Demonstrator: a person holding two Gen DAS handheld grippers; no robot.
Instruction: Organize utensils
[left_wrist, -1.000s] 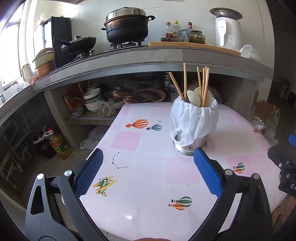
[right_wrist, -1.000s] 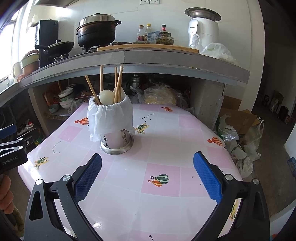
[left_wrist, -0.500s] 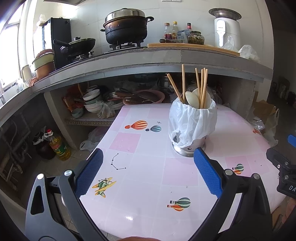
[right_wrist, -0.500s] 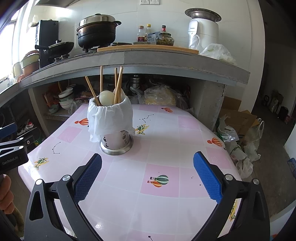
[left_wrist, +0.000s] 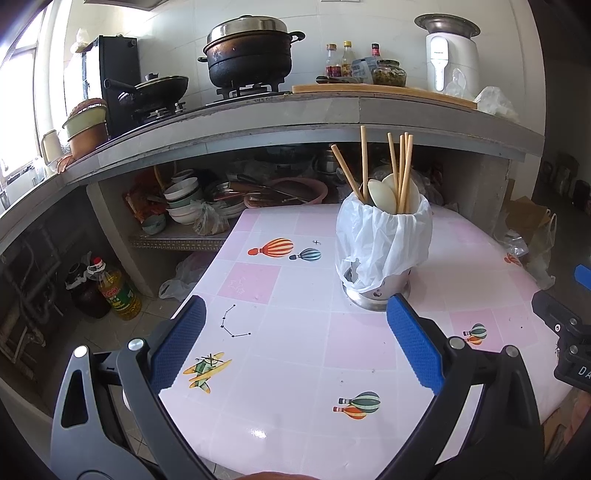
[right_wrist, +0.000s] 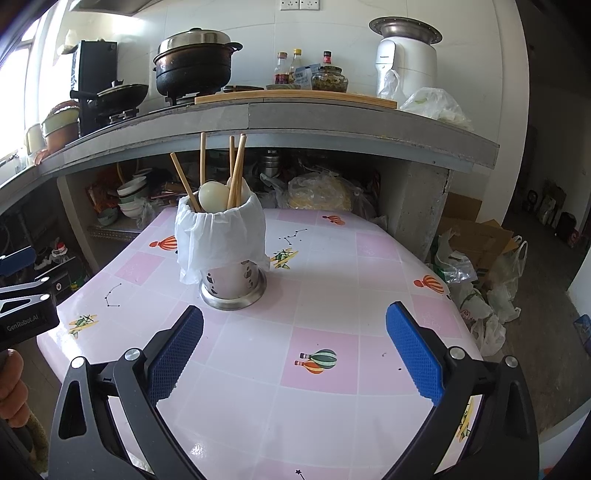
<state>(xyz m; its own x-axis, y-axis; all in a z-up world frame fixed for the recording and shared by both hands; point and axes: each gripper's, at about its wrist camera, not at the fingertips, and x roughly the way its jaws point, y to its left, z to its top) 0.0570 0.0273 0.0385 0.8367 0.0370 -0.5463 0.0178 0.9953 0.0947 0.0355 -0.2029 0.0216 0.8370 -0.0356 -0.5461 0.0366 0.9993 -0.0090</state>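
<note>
A steel utensil holder (left_wrist: 376, 291) (right_wrist: 232, 286), lined with a white plastic bag (left_wrist: 384, 240) (right_wrist: 219, 236), stands upright on the pink tiled table (left_wrist: 306, 332) (right_wrist: 332, 295). Several wooden chopsticks (left_wrist: 400, 173) (right_wrist: 236, 170) and white spoons (left_wrist: 382, 194) (right_wrist: 212, 195) stick out of it. My left gripper (left_wrist: 295, 343) hangs open above the table's near left, short of the holder. My right gripper (right_wrist: 293, 349) is open too, over the near middle of the table, with the holder ahead on the left. Neither holds anything.
A concrete counter (right_wrist: 332, 118) with a pot (left_wrist: 249, 48), pan, bottles and a white appliance (right_wrist: 406, 55) overhangs the table's far side. Bowls (left_wrist: 183, 201) fill the shelf beneath. An oil bottle (left_wrist: 118, 291) stands on the floor left; bags and a carton (right_wrist: 476, 236) lie right.
Both views have shifted only slightly; the holder sits a touch lower in the left wrist view. Both grippers have stayed open and empty.
</note>
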